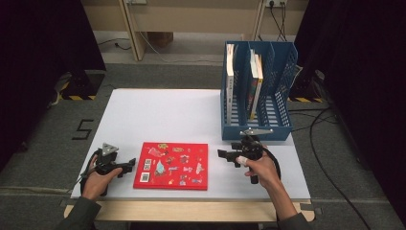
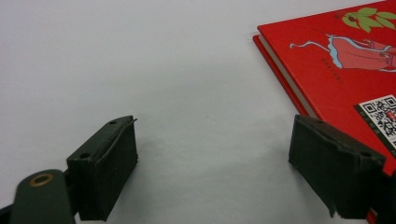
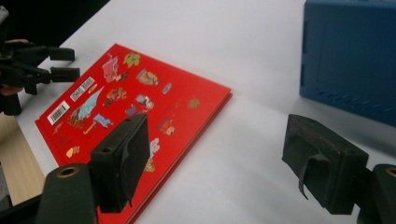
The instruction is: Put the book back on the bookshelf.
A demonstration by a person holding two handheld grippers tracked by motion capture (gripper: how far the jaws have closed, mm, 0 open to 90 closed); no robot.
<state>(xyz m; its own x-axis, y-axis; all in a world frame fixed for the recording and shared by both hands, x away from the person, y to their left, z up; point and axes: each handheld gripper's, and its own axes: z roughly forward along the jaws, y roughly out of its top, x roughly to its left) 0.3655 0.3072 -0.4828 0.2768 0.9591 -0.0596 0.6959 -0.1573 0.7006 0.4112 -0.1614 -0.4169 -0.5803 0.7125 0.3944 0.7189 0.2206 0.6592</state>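
- The flat red hardcover picture book lies cover-side up on the white matte table, between both grippers, likely so each can take an edge.
- The left gripper rests just beside the book's left edge, its jaws wide apart and empty.
- The right gripper points at the book's right edge, jaws wide, gripping nothing.
- The blue perforated plastic file rack behind holds upright books, probably this book's destination.

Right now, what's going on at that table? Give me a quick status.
Left gripper and right gripper both open, empty, flanking the red book. Book flat on table. Nothing between grippers and book.
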